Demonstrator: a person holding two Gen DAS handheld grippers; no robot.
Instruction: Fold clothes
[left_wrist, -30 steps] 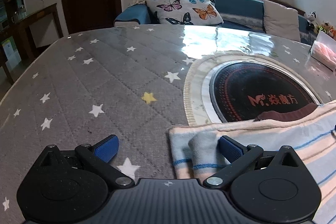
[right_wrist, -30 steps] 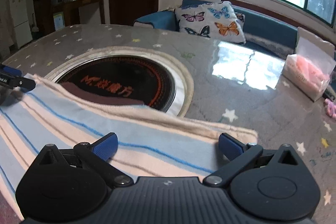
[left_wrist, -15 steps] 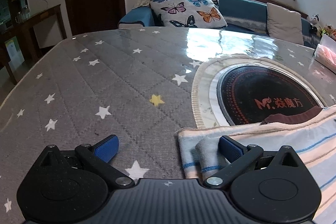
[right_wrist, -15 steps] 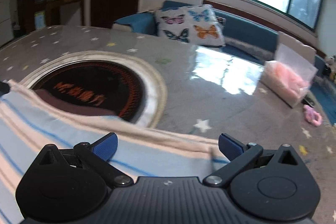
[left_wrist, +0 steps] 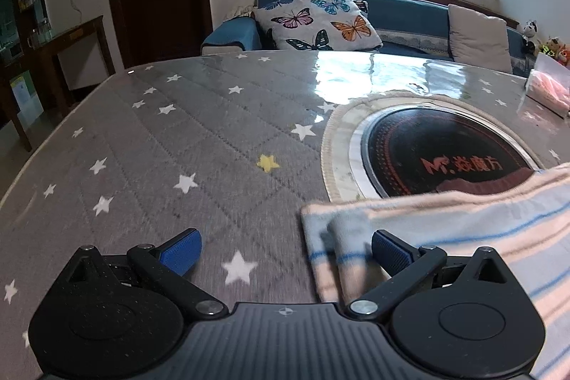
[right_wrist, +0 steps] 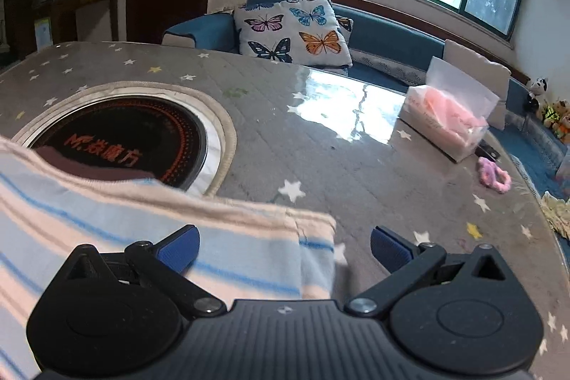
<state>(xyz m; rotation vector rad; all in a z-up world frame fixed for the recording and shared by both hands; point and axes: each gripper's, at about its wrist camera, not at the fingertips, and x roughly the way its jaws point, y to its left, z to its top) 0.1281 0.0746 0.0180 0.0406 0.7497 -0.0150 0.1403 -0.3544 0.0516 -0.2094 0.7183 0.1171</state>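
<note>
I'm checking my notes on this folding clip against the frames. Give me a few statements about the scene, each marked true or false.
1. Both grippers are open. True: the left gripper and right gripper each show widely parted jaws.
2. The striped garment is plain red. False: it has pale blue and peach stripes.
3. The garment covers part of the round black cooktop. True.
4. The butterfly cushion lies on the table. False: it sits on the blue sofa behind.
5. A pink scrunchie lies on the table. True.
</note>
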